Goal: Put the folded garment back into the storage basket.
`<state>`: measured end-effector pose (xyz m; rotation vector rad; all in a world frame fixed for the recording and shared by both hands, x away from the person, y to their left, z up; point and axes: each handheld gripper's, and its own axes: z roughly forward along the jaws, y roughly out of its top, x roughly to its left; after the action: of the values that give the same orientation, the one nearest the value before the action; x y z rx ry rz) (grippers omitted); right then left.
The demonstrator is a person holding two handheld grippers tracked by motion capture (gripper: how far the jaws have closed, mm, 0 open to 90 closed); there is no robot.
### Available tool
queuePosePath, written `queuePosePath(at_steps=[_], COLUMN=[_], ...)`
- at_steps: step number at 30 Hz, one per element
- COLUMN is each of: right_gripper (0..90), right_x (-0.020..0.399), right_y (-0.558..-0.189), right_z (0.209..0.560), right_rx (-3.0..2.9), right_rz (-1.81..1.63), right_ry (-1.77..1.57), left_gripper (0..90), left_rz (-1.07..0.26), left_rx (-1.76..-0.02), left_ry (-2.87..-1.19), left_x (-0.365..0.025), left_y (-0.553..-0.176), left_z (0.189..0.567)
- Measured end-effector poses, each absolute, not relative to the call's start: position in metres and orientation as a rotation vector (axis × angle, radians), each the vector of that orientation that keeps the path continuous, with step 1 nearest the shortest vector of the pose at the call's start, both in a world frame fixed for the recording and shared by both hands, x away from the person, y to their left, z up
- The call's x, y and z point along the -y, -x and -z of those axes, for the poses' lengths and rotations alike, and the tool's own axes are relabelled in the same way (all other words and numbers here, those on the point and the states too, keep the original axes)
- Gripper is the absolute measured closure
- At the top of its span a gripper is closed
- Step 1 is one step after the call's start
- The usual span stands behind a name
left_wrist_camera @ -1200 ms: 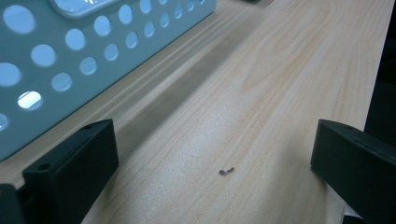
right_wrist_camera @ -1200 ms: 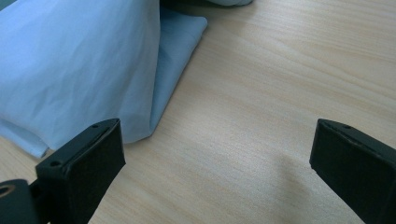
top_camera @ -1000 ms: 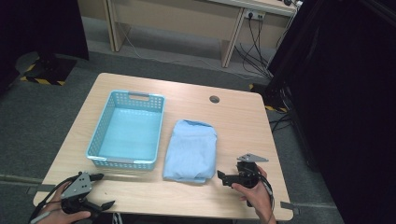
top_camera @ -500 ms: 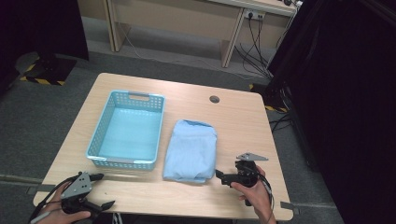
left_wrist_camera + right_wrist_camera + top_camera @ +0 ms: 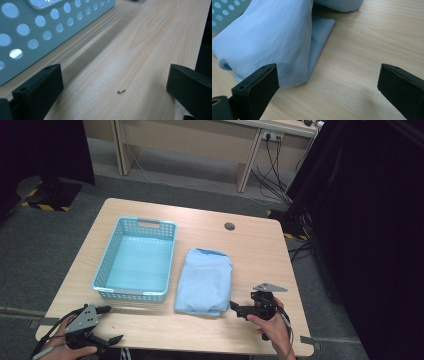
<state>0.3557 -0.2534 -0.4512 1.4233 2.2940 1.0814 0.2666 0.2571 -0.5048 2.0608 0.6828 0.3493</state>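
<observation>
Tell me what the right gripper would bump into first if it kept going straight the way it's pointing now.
Most likely the folded blue cloth. The right gripper points left across the table with its jaws open, and the cloth's near corner lies just ahead of one jaw. Whether they already touch is hard to judge.

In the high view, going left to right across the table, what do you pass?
left gripper → blue basket → folded light blue cloth → right gripper
</observation>
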Motion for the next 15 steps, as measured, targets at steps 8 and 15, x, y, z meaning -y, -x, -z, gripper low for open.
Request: queuePosePath(at_steps=[8,15], right_gripper=[4.0,4.1], right_x=[0.2519,0.2506], right_y=[-0.3561,-0.3570], right_z=[0.4490,0.4476], right_rx=[-2.295,-2.296], right_rz=[-1.100,-1.112], right_ry=[-1.425,-1.425], left_gripper=[0.1,0.1], left_rz=[-0.349,-0.349], left_rx=[-0.683,-0.683], left_ry=[-2.061,-2.061], left_x=[-0.2571,-0.2571], left_y=[-0.2666,-0.2666], left_z=[0.5048,0.5048])
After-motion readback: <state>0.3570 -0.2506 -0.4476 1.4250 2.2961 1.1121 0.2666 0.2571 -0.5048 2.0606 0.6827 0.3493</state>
